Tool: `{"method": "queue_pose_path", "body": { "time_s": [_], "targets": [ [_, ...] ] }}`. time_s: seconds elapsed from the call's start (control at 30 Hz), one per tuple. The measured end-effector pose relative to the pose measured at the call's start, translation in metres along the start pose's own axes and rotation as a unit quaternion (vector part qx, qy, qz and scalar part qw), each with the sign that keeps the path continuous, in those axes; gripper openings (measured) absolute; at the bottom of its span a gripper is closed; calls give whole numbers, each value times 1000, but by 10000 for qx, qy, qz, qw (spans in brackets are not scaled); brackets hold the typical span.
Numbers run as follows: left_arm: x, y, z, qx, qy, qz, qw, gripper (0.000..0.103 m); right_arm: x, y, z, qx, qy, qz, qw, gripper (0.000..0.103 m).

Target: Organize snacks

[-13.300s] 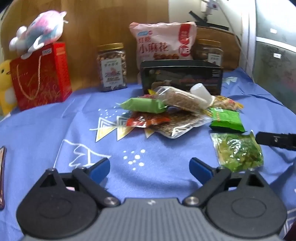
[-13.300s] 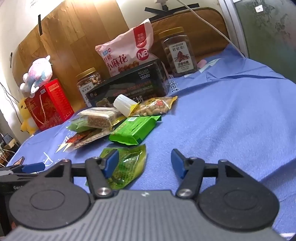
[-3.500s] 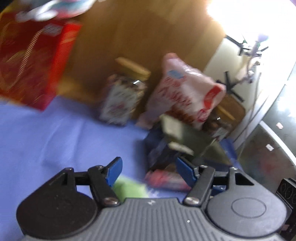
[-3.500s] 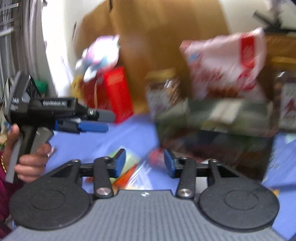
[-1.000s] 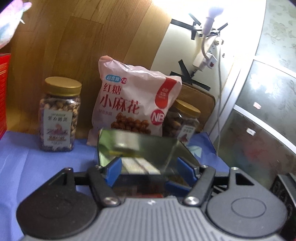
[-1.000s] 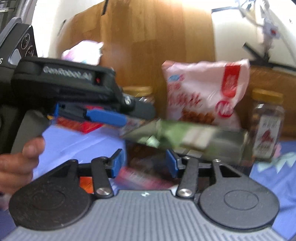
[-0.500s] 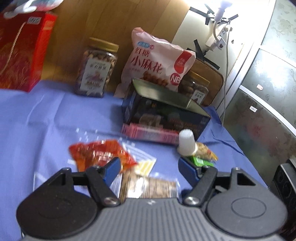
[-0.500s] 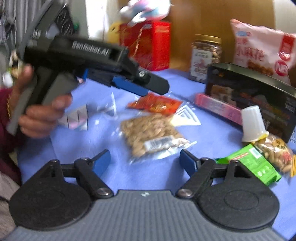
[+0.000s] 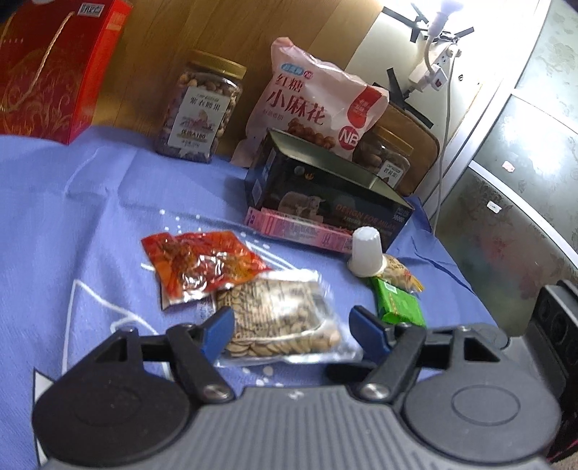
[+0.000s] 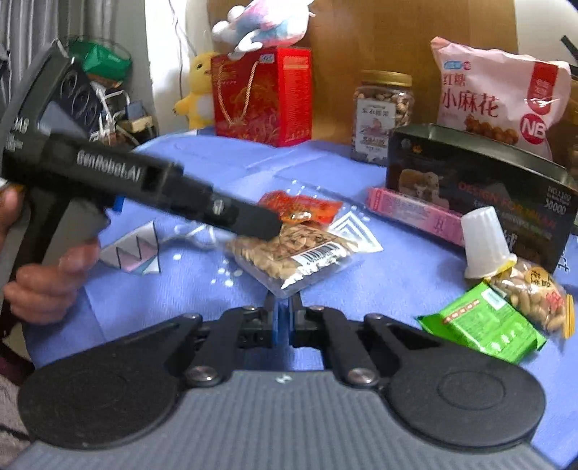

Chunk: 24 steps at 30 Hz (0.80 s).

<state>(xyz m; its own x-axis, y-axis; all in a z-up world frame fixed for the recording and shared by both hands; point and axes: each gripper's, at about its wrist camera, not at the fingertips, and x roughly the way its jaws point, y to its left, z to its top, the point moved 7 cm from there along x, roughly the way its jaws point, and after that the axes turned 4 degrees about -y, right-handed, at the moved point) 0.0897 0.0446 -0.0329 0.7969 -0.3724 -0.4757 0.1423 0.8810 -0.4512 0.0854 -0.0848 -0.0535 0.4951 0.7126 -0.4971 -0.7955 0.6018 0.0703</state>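
The snacks lie loose on the blue cloth (image 9: 72,224): a clear seed packet (image 9: 278,321) sits between the left gripper (image 9: 289,327)'s parted jaws, pads not pressing it. A red packet (image 9: 202,264) touches it at 11 o'clock; the black tin (image 9: 325,202) stands at 1 o'clock. The right gripper (image 10: 283,312) has just snapped shut, empty, by the packet's near corner.

place: home | cues: plush toys (image 10: 260,21), red gift box (image 10: 262,95), wood-panel wall (image 9: 151,47)
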Motion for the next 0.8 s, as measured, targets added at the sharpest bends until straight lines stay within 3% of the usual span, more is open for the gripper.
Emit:
{"method": "queue_pose_path", "body": {
  "time_s": [0.27,0.43,0.53,0.6,0.8],
  "targets": [
    [-2,1,-1,-59,-16,-69,10000,74,8,-18,20,537,-348,-88,9979,11],
    [-5,4,1,-152,-65,-114,9998,78,8,-18,23,890,-402,337,9947,13],
    [-5,7,1,-205,-88,-129,9997,79,8,-20,22,1218,-364,586,9902,20],
    [-6,8,2,-242,-106,-146,9995,79,8,-25,20,1493,-334,722,9856,31],
    [-6,14,3,-341,-116,-116,9993,79,6,-35,12,2184,-257,1061,9697,39]
  ]
}}
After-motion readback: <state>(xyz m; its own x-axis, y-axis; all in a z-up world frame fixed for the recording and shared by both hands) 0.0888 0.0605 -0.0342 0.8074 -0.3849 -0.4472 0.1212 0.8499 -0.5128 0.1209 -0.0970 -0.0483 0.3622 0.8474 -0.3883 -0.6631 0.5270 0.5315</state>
